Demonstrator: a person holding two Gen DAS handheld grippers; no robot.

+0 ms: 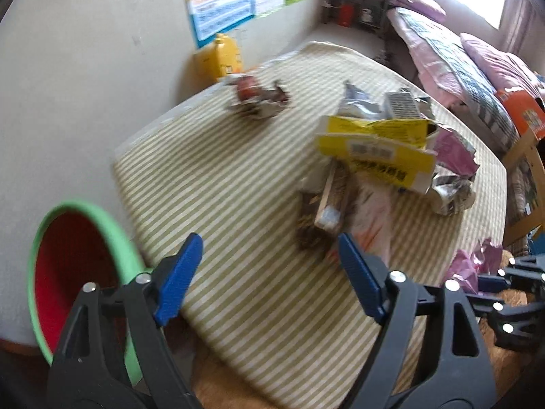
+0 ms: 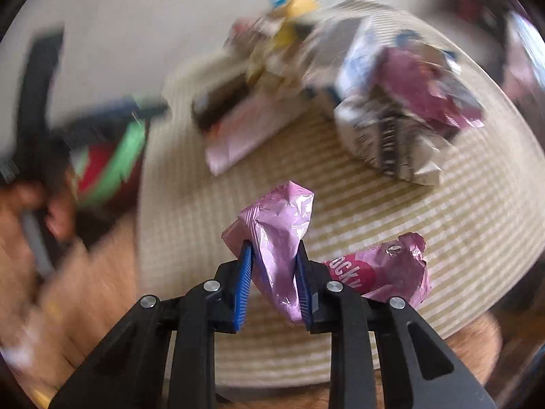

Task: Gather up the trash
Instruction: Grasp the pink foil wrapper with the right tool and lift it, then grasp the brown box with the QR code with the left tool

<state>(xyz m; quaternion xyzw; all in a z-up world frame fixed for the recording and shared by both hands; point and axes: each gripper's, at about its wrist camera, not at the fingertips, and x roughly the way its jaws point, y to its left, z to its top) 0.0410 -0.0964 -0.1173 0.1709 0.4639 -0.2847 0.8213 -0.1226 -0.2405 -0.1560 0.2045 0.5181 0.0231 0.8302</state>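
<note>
The right gripper [image 2: 274,255] has its fingers clenched on a crumpled pink foil wrapper [image 2: 277,228], lifted above the striped mat [image 2: 460,211]. The round green-rimmed red bin [image 2: 112,160] lies at ten o'clock, nearer the spread, empty left gripper [image 1: 267,266].

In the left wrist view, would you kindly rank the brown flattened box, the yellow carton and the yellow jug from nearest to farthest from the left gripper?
1. The brown flattened box, just beyond the open left gripper's right finger, on the striped mat.
2. The yellow carton, farther up and right in the pile.
3. The yellow jug, against the wall past the mat.
</note>
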